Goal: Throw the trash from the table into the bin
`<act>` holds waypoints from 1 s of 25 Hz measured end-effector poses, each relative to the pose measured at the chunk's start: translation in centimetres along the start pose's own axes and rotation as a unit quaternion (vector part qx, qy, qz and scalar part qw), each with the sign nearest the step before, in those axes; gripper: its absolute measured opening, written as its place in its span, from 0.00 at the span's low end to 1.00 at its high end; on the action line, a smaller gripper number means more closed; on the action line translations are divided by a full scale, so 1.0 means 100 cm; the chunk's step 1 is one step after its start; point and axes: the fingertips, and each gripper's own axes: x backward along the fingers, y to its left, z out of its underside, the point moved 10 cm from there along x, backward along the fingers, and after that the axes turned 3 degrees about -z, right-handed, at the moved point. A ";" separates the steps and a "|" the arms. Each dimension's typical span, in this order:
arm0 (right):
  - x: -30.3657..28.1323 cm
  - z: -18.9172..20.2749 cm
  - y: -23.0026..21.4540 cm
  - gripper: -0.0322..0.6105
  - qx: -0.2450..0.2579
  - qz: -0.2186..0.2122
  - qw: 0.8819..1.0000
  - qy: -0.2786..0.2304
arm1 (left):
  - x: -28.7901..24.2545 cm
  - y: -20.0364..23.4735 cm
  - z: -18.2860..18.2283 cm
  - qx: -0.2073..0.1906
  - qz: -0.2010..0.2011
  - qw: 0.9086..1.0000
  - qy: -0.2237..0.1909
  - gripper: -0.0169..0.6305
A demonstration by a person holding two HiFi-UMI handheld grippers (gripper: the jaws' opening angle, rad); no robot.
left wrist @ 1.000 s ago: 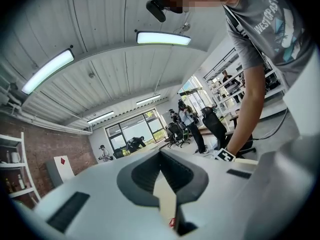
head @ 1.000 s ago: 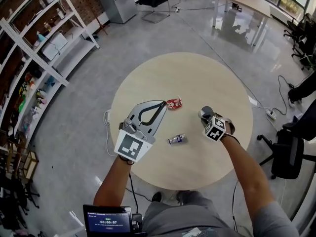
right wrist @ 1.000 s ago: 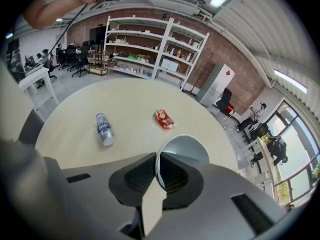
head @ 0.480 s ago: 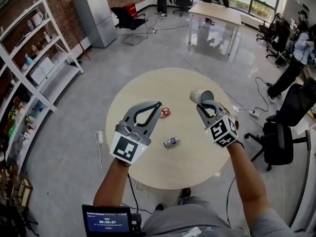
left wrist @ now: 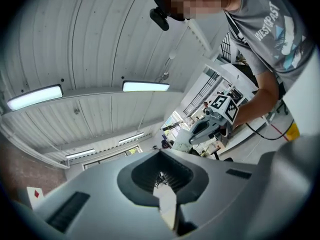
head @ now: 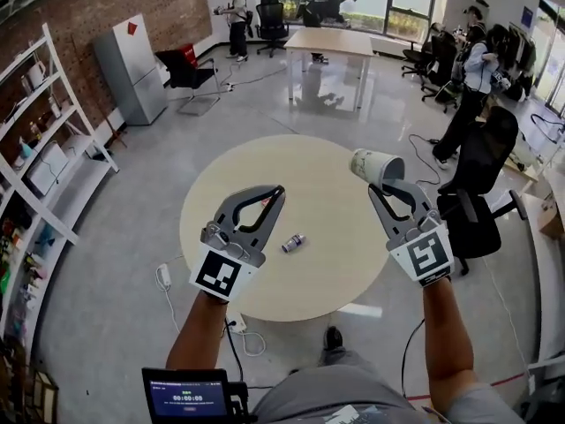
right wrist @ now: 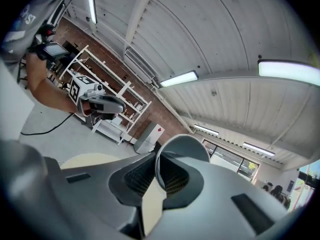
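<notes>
Two grippers hover above the round table (head: pixel 309 184): the left gripper (head: pixel 277 191) pressed together and empty, a small bottle (head: pixel 293 242) lying just right of it, the right gripper (head: pixel 381 187) pinching a paper cup (head: pixel 375 165) by its rim at the far right.

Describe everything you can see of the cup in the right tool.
The cup is white paper with faint print, grey inside. It is tipped on its side in the air, above the far right edge of the round table. The right tool is shut on its rim, one jaw inside, one outside. Nothing else touches it.
</notes>
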 end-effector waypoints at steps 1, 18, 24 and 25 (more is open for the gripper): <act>0.018 -0.006 0.005 0.10 0.011 0.009 1.000 0.000 | 0.004 -0.005 -0.007 0.000 0.007 1.000 -0.007 0.09; 0.419 0.008 0.054 0.10 0.006 0.220 0.961 0.165 | -0.097 -0.227 -0.148 0.174 0.175 0.954 -0.168 0.09; 0.597 0.055 0.079 0.10 -0.037 0.306 0.919 0.245 | -0.169 -0.374 -0.217 0.187 0.273 0.921 -0.205 0.09; 0.626 0.061 0.083 0.10 -0.044 0.318 0.911 0.258 | -0.180 -0.400 -0.231 0.194 0.287 0.914 -0.211 0.09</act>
